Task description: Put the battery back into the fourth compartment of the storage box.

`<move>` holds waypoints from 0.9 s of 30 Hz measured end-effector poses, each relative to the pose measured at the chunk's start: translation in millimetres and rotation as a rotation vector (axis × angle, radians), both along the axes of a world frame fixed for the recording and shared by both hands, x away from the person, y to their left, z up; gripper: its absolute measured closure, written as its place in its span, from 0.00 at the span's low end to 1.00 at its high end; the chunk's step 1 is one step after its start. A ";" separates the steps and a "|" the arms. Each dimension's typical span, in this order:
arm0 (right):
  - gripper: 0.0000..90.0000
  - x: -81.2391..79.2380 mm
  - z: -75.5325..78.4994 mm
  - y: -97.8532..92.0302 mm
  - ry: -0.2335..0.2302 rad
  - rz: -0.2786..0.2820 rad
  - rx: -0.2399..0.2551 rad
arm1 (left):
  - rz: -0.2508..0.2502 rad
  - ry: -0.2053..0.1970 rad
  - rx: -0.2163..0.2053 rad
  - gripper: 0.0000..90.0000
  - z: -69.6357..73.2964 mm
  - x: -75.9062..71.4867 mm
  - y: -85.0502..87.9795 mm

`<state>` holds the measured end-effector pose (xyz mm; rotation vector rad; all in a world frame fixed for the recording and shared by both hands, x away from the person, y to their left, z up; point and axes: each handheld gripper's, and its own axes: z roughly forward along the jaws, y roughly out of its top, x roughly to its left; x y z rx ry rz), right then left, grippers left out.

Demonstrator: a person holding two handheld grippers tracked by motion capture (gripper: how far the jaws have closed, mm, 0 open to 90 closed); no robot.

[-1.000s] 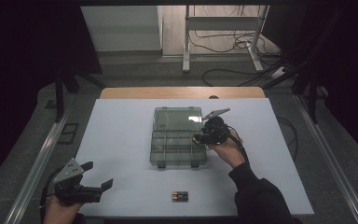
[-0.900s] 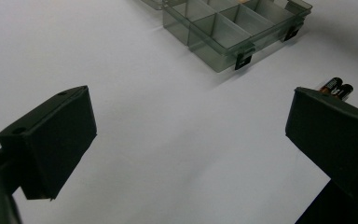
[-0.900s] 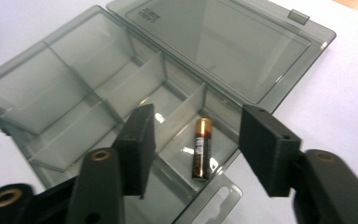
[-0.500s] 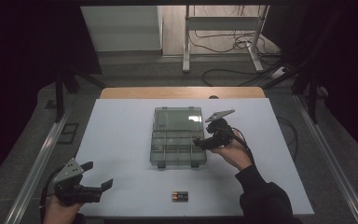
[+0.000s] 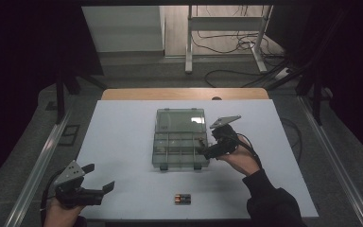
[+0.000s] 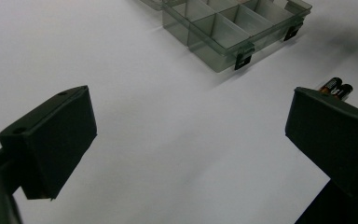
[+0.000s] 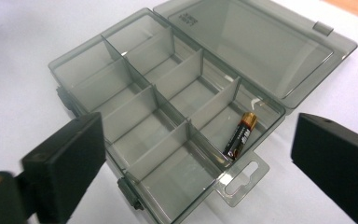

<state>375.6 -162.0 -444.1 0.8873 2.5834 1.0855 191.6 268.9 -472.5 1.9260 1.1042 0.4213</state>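
The step in hand looks like loading batteries into the clear compartment box (image 5: 179, 144), which lies open on the white table (image 5: 123, 142) with its lid folded flat behind it. One battery (image 7: 240, 135) already lies in the box's back corner compartment, beside the hang tab and next to the lid hinge. The right gripper (image 5: 207, 152) hovers at the box's right edge; its jaws have just been opening and now stand wide with nothing between them, so the drop appears finished. Two more batteries (image 5: 183, 199) lie side by side, well in front of the box. The left gripper (image 5: 105, 189) rests front-left of the box, spread wide and empty. The next move probably calls for reaching those batteries, closing on one lengthwise, and carrying it to a compartment.
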 end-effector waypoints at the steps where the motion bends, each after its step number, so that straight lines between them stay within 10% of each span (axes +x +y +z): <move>1: 0.00 -1.1 0.4 -0.7 -0.012 0.004 0.001 | 0.000 0.000 0.000 0.03 0.0 0.0 0.0; 9: 0.00 -11.4 0.8 -2.9 -0.061 0.042 -0.062 | 0.001 0.000 -0.001 0.03 0.0 0.0 0.1; 27: 0.00 -34.6 11.9 -2.8 -0.060 0.019 -0.014 | 0.002 0.000 -0.002 0.03 0.0 -0.1 0.2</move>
